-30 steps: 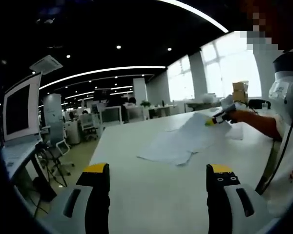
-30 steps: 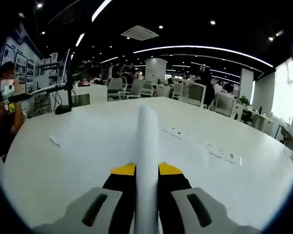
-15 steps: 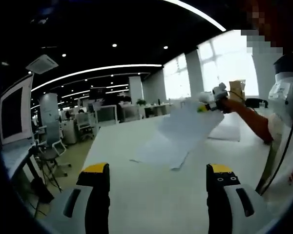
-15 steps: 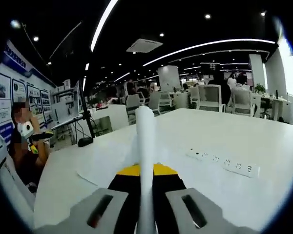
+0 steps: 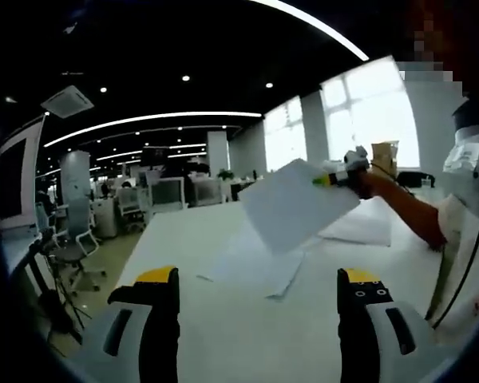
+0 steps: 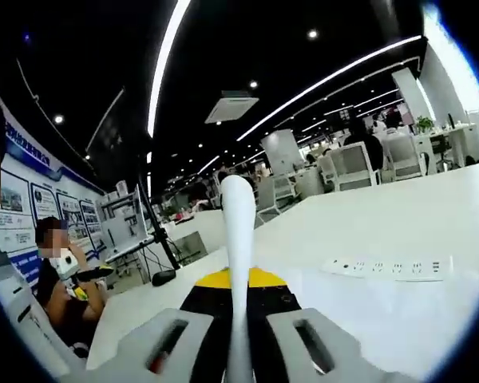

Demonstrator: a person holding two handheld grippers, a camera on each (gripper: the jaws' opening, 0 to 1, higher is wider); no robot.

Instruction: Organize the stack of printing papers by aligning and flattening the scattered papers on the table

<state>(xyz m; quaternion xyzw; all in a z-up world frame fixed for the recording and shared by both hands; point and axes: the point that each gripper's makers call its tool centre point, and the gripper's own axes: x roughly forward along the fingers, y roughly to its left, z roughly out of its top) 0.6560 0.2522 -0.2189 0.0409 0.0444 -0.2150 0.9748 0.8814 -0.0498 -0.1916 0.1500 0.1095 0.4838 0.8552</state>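
Note:
In the left gripper view my left gripper (image 5: 258, 281) stands open over the white table (image 5: 223, 335), nothing between its yellow-tipped fingers. Ahead, several loose sheets (image 5: 251, 267) lie spread on the table. The right gripper (image 5: 341, 172) hangs in the air at the right, shut on a white sheet (image 5: 295, 203) lifted off the table and tilted. A flatter paper stack (image 5: 363, 226) lies behind it. In the right gripper view that sheet (image 6: 238, 263) runs edge-on between the shut jaws of my right gripper (image 6: 238, 279).
A white power strip (image 6: 387, 267) lies on the table to the right. A monitor arm base (image 6: 164, 275) stands at the far left table edge. A seated person (image 6: 60, 279) is at the left. Office chairs and desks fill the background.
The right gripper has lifted the white sheet clear of the table and tilted upward. The left gripper stays open and has hardly moved.

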